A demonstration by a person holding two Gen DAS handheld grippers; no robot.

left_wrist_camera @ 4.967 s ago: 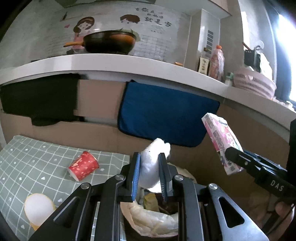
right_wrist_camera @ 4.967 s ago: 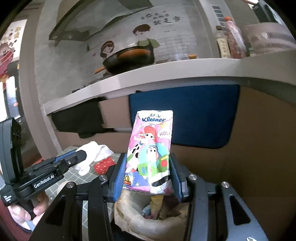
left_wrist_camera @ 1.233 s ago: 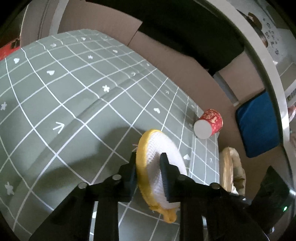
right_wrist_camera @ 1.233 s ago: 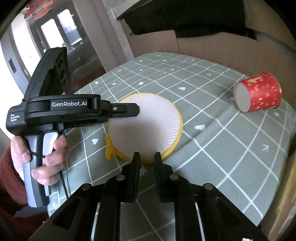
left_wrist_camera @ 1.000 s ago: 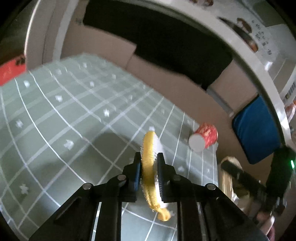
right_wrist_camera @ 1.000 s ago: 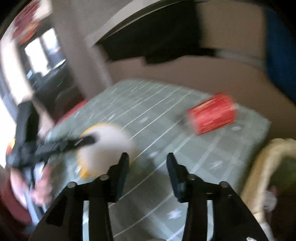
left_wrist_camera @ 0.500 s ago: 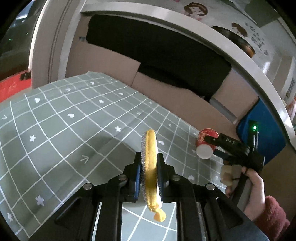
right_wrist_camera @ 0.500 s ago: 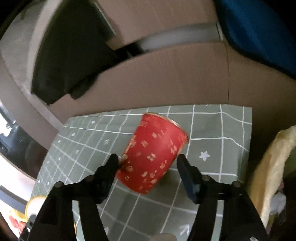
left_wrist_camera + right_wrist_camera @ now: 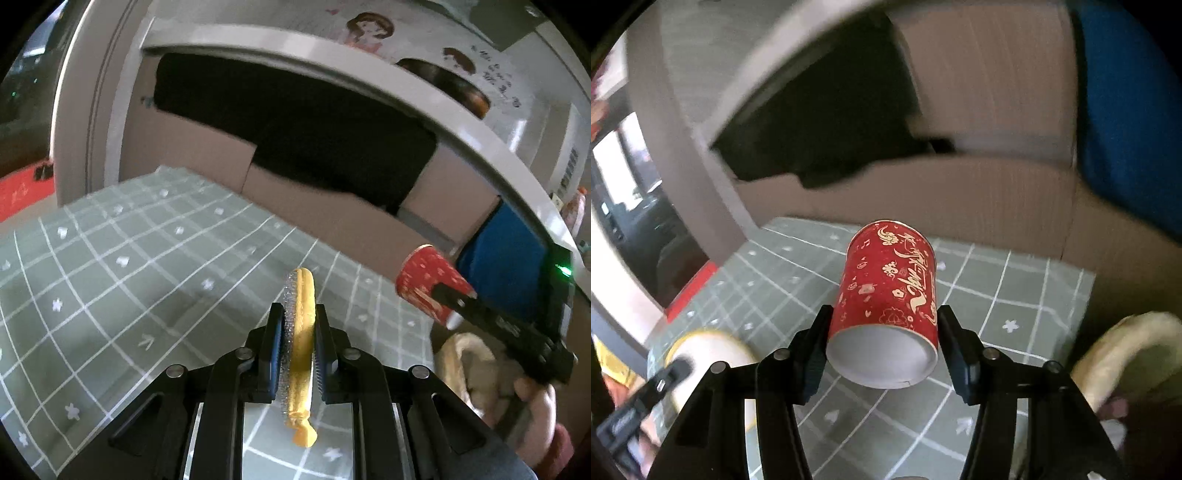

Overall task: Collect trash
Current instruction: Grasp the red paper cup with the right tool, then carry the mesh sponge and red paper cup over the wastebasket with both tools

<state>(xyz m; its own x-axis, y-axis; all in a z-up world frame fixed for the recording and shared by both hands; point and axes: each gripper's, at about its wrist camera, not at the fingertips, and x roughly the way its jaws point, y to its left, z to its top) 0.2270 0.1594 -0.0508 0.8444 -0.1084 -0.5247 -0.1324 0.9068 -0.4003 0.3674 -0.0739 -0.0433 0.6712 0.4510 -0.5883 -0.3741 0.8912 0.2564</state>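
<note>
My left gripper (image 9: 298, 314) is shut on a round white mesh pad with a yellow rim (image 9: 300, 291), held edge-on above the green checked tablecloth (image 9: 110, 258). In the right wrist view the same pad (image 9: 713, 350) shows at lower left in the left gripper (image 9: 676, 369). My right gripper (image 9: 882, 321) has its jaws closing on a red paper cup (image 9: 890, 291) with gold print, open mouth toward the camera; both pads touch its sides. In the left wrist view the cup (image 9: 424, 280) hangs clear of the cloth in the right gripper (image 9: 448, 295).
A trash bin lined with a pale bag (image 9: 1126, 350) stands off the table's right edge; the bag (image 9: 469, 354) also shows under the right hand. Cardboard panels (image 9: 960, 192) and a blue cloth (image 9: 509, 266) back the table below a white counter.
The right gripper swung from the mesh pad to the red cup, took it between its jaws and lifted it. The left gripper raised the pad and turned it edge-on.
</note>
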